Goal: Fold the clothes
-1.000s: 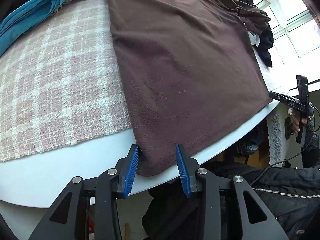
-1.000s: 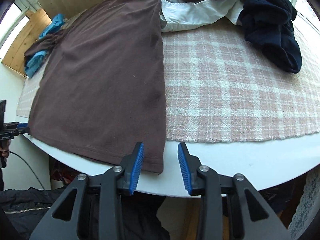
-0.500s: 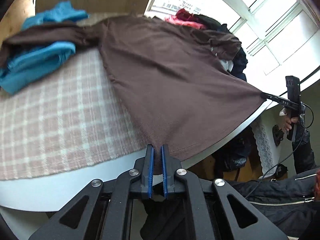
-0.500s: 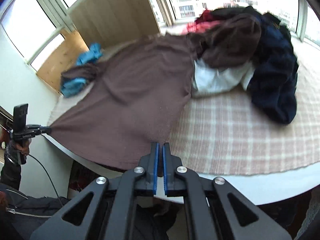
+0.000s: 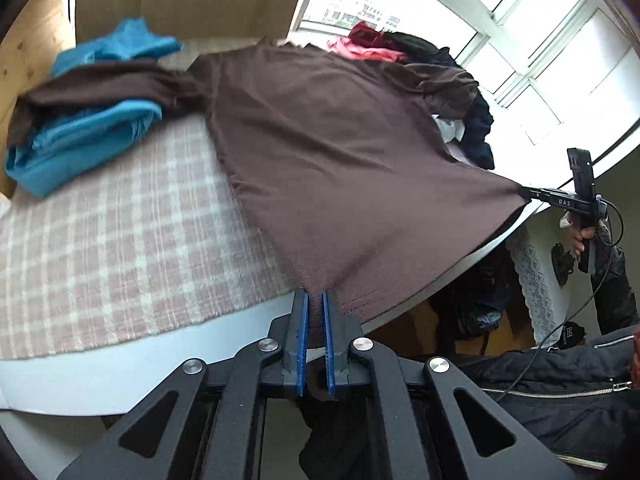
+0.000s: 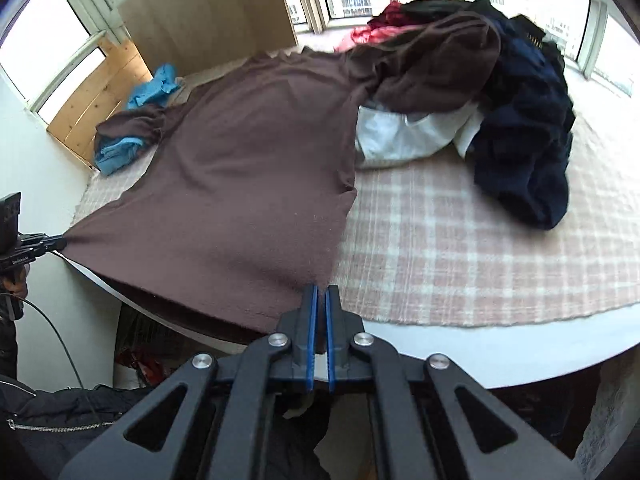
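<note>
Brown knit top (image 5: 340, 168), one item, which we list spread across a pink-and-white checked cloth (image 5: 120, 248) on the white counter (image 5: 80, 376), its hem lifted clear of the near counter edge and stretched between our two tools. Going left to right in the left wrist view: a folded blue garment (image 5: 84, 136) with one brown sleeve (image 5: 108, 88) draped over it; the body of the top; the left tongs (image 5: 314, 312), blue pads pressed together on the hem's left corner, cloth bunched between them; at far right the right tongs (image 5: 524, 192), seen from the side, pinching the other hem corner, with a hand (image 5: 580, 236) on the grip and a dark sleeve below. In the right wrist view the right tongs (image 6: 320, 300) are likewise clamped shut on fabric, and the left tongs (image 6: 60, 245) appear at the left edge holding their corner taut. To the right of the top: a white garment (image 6: 400, 136), the other brown sleeve (image 6: 436, 68) lying over it, a red item (image 6: 380, 24) behind, and a heap of navy clothing (image 6: 528, 152).
</note>
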`<state>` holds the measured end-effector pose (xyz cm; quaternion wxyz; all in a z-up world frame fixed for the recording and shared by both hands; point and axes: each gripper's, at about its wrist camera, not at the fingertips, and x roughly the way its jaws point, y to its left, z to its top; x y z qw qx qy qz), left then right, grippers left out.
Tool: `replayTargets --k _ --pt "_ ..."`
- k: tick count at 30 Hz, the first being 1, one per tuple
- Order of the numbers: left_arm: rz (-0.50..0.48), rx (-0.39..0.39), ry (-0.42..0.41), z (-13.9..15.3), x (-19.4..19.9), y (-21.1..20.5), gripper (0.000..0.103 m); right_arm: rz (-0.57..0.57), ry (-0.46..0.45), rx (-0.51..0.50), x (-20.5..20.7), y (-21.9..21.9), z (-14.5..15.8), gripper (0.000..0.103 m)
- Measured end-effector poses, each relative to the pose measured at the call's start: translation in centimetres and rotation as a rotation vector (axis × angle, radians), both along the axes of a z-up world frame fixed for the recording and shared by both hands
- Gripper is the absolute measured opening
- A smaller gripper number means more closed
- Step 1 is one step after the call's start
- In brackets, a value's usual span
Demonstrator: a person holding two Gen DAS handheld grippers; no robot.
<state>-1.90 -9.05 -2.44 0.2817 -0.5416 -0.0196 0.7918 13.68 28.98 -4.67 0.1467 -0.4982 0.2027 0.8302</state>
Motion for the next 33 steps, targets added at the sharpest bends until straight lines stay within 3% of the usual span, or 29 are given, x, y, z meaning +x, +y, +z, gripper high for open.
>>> replayTargets --k 2,5,7,10,13,16,19,22,25,33 --pt "-0.022 0.002 -0.043 -2.1 0.7 0.6 0.006 -0.01 -0.057 -0.022 0.3 -0.3 -2.2 0.004" --pt "-0.021 -0.034 -0.187 -9.1 1.3 1.3 0.006 -0.018 -0.209 -0.061 0.4 -1.1 -8.1 0.004" --pt "0.0 -0.051 -0.257 -12.6 1.4 1.0 0.006 -0.019 -0.261 -0.07 0.1 -1.4 -9.9 0.004" --pt "0.004 -0.041 -0.261 -11.6 1.8 -0.1 0.007 0.01 -0.339 -0.043 -0.5 -1.5 -9.7 0.012" --pt "0.003 -0.069 -0.22 -9.6 0.8 -1.2 0.007 -0.006 -0.3 -0.008 -0.9 -0.4 -6.7 0.028" --pt "0.01 -0.092 -0.181 -7.7 -0.8 -2.4 0.008 -0.067 -0.146 -0.056 -3.1 2.3 -3.8 0.036" --pt "0.046 -0.075 -0.132 -7.9 -6.4 -2.1 0.011 -0.101 -0.055 -0.044 -7.1 4.4 -3.0 0.037" --pt "0.08 -0.051 -0.153 -10.1 -12.1 -0.7 0.012 -0.084 -0.077 0.033 -11.3 5.6 -4.3 0.037" --pt "0.076 -0.088 -0.177 -11.9 -14.9 1.5 0.012 -0.082 -0.081 0.005 -13.8 7.2 -6.2 0.037" --pt "0.06 -0.079 -0.203 -13.0 -16.3 4.5 0.021 -0.096 -0.077 -0.069 -14.8 10.6 -8.9 0.037"
